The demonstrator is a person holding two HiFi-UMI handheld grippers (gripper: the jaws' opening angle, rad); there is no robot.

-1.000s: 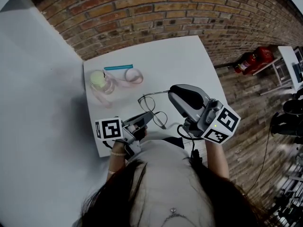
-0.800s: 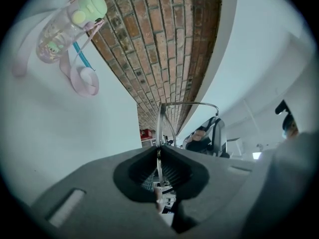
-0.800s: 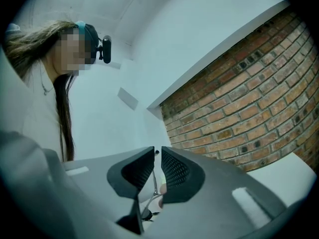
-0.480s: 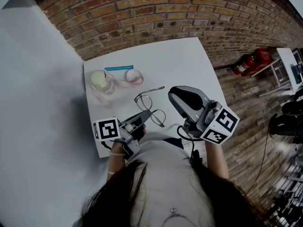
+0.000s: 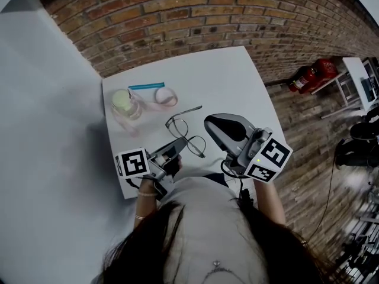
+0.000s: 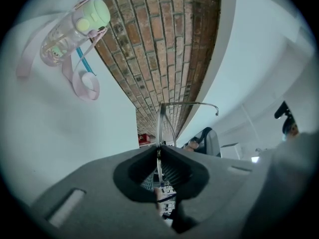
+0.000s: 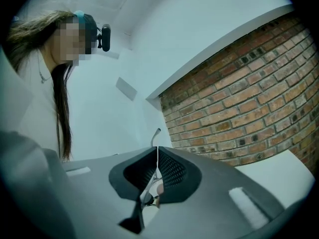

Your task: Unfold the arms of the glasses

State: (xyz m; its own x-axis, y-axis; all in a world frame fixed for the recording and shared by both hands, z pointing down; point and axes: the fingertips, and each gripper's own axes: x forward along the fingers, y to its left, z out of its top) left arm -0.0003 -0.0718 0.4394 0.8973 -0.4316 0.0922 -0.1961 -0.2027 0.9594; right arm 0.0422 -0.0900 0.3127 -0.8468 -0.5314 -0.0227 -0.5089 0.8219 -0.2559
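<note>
L gripper (image 5: 185, 143) is clamped on the glasses (image 5: 183, 134). In the left gripper view its jaws are pressed together w/ the thin wire rim (image 6: 160, 121) edge-on in the seam. The first arm (image 5: 190, 110) sticks out straight toward the far edge, already open. It shows as a curved wire (image 6: 192, 103) past the jaws.

R gripper (image 5: 208, 126) is closed too, pinching the second arm. The right gripper view has thin metal in the jaw seam, tip (image 7: 155, 133) poking beyond. In the head view the R gripper's grey body covers that arm.

The glasses sit btw the two grippers, by the middle of the near edge of the white worktop (image 5: 231, 76). Can't tell if they touch it.

Near the left edge is a clear bottle (image 5: 125, 102) w/ a green lid. A pink strap (image 5: 163, 96) loops from it toward the centre, and a teal stick (image 5: 148, 86) lies just beyond, toward the far edge. All are well apart from the glasses.

Off the worktop are a brick wall (image 5: 237, 16) and a red extinguisher (image 5: 311, 76) to the right.
</note>
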